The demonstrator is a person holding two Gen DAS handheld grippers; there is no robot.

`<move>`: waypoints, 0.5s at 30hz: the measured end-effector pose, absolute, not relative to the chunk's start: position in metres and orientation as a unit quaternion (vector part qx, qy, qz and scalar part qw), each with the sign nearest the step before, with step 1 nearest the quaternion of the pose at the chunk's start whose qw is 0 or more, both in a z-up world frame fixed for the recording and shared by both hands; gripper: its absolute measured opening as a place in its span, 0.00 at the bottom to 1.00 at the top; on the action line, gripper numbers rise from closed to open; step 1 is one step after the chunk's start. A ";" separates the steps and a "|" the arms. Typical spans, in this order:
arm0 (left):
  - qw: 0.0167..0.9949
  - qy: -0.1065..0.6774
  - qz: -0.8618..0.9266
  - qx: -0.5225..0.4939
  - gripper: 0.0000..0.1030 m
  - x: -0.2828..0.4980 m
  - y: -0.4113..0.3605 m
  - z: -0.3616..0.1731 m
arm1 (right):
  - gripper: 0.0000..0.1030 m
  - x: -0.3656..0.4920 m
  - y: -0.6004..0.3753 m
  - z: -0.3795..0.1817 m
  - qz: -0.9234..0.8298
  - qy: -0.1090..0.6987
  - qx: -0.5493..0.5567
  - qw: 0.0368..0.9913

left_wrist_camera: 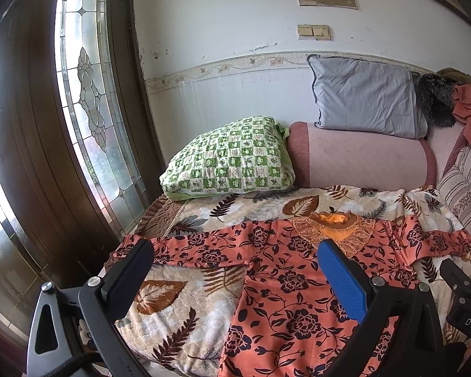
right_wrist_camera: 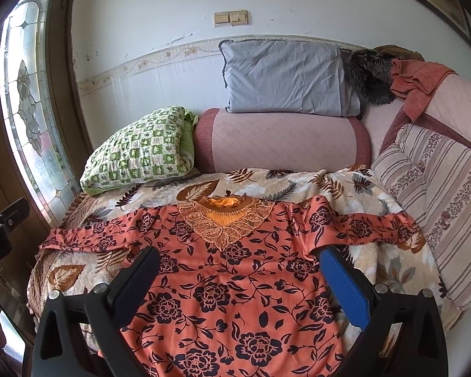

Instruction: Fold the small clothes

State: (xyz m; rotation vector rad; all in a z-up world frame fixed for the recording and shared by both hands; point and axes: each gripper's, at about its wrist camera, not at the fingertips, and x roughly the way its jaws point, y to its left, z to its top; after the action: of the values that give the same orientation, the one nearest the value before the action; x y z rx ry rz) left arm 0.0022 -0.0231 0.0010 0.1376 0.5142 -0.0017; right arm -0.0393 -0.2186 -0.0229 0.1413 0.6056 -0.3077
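An orange long-sleeved top with dark flowers (left_wrist_camera: 285,286) (right_wrist_camera: 232,286) lies spread flat, front up, on a leaf-patterned blanket (left_wrist_camera: 172,314) (right_wrist_camera: 298,185). Its lace collar (left_wrist_camera: 332,223) (right_wrist_camera: 226,216) points to the wall and both sleeves are stretched out sideways. My left gripper (left_wrist_camera: 235,254) is open and empty above the top's left half. My right gripper (right_wrist_camera: 238,259) is open and empty above the top's middle. The right gripper's body also shows at the right edge of the left wrist view (left_wrist_camera: 464,292).
A green checked pillow (left_wrist_camera: 232,160) (right_wrist_camera: 141,150), a pink bolster (left_wrist_camera: 358,157) (right_wrist_camera: 282,141) and a grey pillow (left_wrist_camera: 367,94) (right_wrist_camera: 285,78) lie behind the top. Striped cushions (right_wrist_camera: 433,201) are on the right. A glazed wooden door (left_wrist_camera: 88,110) stands on the left.
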 end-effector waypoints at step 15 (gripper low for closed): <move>0.964 0.256 -0.003 0.072 1.00 0.004 -0.030 0.000 | 1.00 -0.035 -0.218 -0.024 -0.151 0.301 0.065 0.939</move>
State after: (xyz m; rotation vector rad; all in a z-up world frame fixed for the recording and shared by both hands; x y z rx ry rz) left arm 0.0040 -0.0300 -0.0001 0.1453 0.5178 -0.0070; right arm -0.0349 -0.2176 -0.0242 0.1324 0.6151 -0.3081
